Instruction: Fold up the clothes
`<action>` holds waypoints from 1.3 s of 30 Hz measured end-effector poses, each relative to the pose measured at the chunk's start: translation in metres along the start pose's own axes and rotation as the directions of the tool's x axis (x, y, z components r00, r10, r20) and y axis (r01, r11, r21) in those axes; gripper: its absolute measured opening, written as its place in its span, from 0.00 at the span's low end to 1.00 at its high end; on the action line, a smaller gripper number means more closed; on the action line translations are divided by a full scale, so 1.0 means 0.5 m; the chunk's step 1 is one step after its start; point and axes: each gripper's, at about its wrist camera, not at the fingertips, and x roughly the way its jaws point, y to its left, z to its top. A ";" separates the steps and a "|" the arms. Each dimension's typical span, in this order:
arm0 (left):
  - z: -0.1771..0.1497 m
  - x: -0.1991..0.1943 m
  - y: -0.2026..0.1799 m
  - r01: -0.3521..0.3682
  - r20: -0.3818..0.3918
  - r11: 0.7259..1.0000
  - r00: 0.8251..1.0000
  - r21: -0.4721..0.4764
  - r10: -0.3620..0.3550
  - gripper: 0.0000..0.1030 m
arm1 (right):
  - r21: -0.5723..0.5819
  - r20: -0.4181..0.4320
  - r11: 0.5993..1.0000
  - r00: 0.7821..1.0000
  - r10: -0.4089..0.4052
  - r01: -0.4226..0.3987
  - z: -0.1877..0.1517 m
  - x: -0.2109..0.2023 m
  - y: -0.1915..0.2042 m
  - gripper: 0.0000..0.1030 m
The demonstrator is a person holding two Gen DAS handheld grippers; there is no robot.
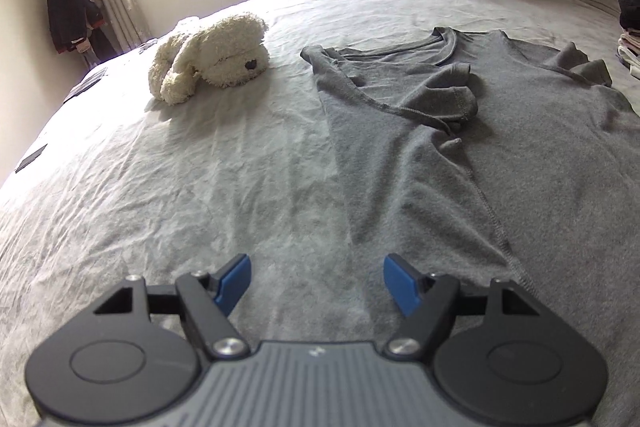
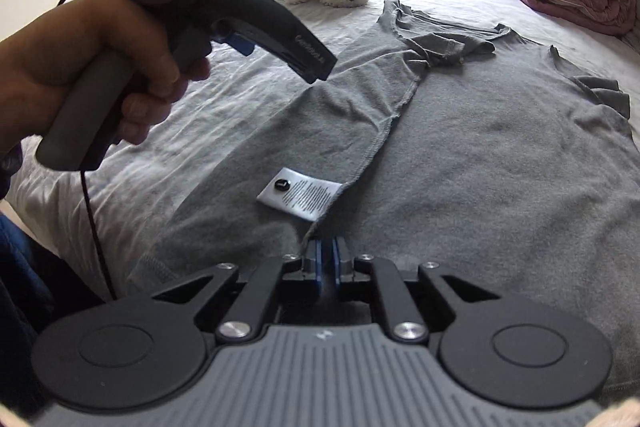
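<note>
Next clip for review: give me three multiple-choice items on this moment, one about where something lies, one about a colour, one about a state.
1. Where does the plush dog lie?
A. On the folded pink quilt
B. On the bed sheet, beside the T-shirt
C. On top of the T-shirt

2. What colour is the T-shirt?
A. Grey
B. Pink
C. Navy

3. How does the left gripper stand?
A. Shut on the T-shirt's hem
B. Shut on the white care label
C. Open, with nothing between its pads

Key: 1 B, the dog rests on bare sheet, clear of the shirt's edge; 2 A, the whole shirt is plain grey; 3 C, the blue pads stand wide apart over the sheet.
</note>
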 end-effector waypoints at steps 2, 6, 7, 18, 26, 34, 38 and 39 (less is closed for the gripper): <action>-0.002 0.002 -0.014 0.007 0.005 1.000 1.000 0.019 -0.008 0.72 | -0.007 -0.004 1.000 1.000 0.012 -0.012 -0.013 -0.013 0.009 0.11; -0.001 -0.005 -0.030 0.012 0.029 0.999 0.999 0.040 -0.013 0.72 | 0.094 -0.012 0.992 0.997 0.081 -0.079 -0.019 -0.041 -0.011 0.13; 0.000 -0.009 -0.031 0.015 0.038 0.999 0.999 0.038 -0.017 0.72 | 0.138 -0.007 0.986 0.995 0.100 -0.098 -0.022 -0.045 -0.021 0.16; 0.005 -0.004 -0.042 0.027 0.032 0.999 0.999 0.047 -0.029 0.72 | 0.496 0.123 0.795 0.935 0.332 -0.348 -0.055 -0.056 -0.104 0.34; 0.000 -0.012 -0.054 0.041 0.040 0.997 0.998 0.068 -0.044 0.73 | 0.519 0.119 0.782 0.935 0.335 -0.347 -0.084 -0.076 -0.118 0.34; 0.000 -0.010 -0.059 0.034 0.035 0.997 0.999 0.073 -0.037 0.73 | 0.384 0.055 0.859 0.937 0.345 -0.339 -0.090 -0.074 -0.058 0.44; 0.003 -0.010 -0.046 0.033 0.031 0.998 0.999 0.047 -0.035 0.73 | 0.483 0.077 0.788 0.915 0.395 -0.381 -0.102 -0.045 -0.068 0.44; 0.003 -0.009 -0.043 0.032 0.029 0.999 0.999 0.042 -0.033 0.73 | 0.502 0.100 0.772 0.913 0.395 -0.389 -0.101 -0.044 -0.072 0.44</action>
